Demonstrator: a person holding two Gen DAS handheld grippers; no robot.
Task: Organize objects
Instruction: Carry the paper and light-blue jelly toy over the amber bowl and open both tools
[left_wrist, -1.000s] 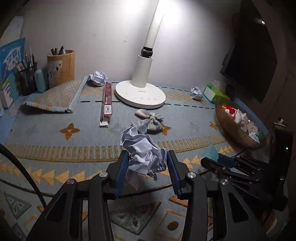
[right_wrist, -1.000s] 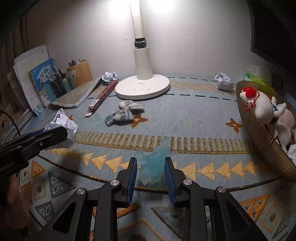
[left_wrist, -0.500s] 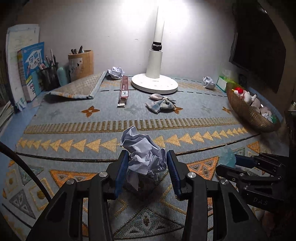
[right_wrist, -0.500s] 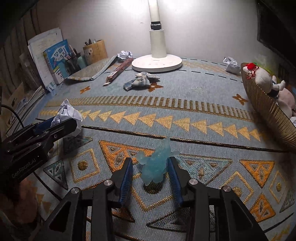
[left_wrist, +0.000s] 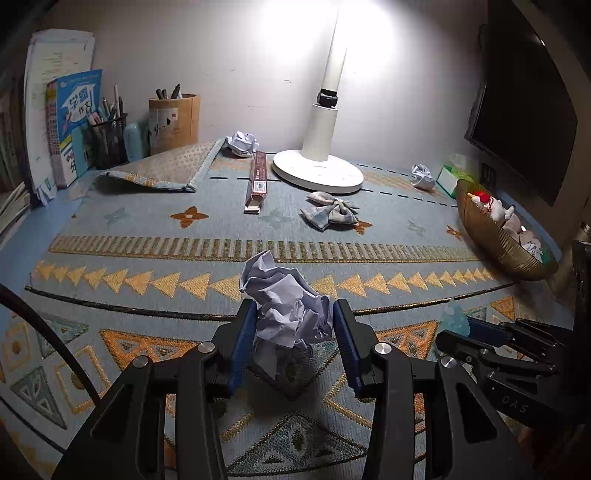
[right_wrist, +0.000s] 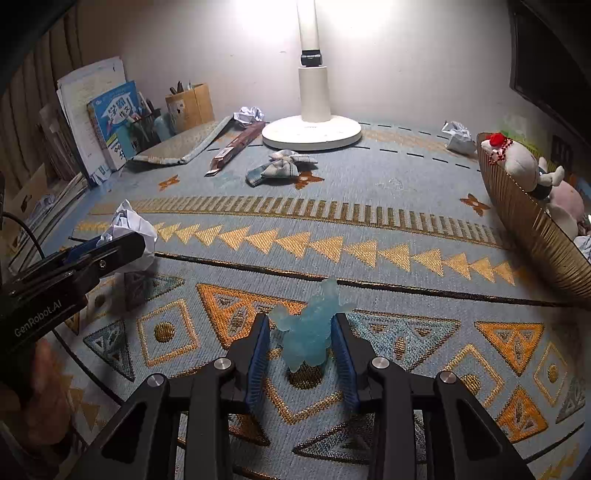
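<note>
My left gripper (left_wrist: 293, 341) is shut on a crumpled white paper ball (left_wrist: 286, 302) and holds it just above the patterned mat. It also shows in the right wrist view (right_wrist: 127, 227), at the left. My right gripper (right_wrist: 303, 343) is shut on a translucent blue figurine (right_wrist: 314, 326) held low over the mat's front. The figurine's tip shows in the left wrist view (left_wrist: 454, 319), to the right of the left gripper.
A woven basket (left_wrist: 491, 236) with plush toys stands at the right. A white lamp base (left_wrist: 317, 171), a fabric bow (left_wrist: 330, 214), a long brown box (left_wrist: 257, 181), two more paper balls (left_wrist: 242, 142) (left_wrist: 423, 176), a folded mat (left_wrist: 166, 168), pen holders and books lie at the back.
Both grippers have pulled back toward the mat's near edge with their objects still held. The lamp and back objects now look farther away.
</note>
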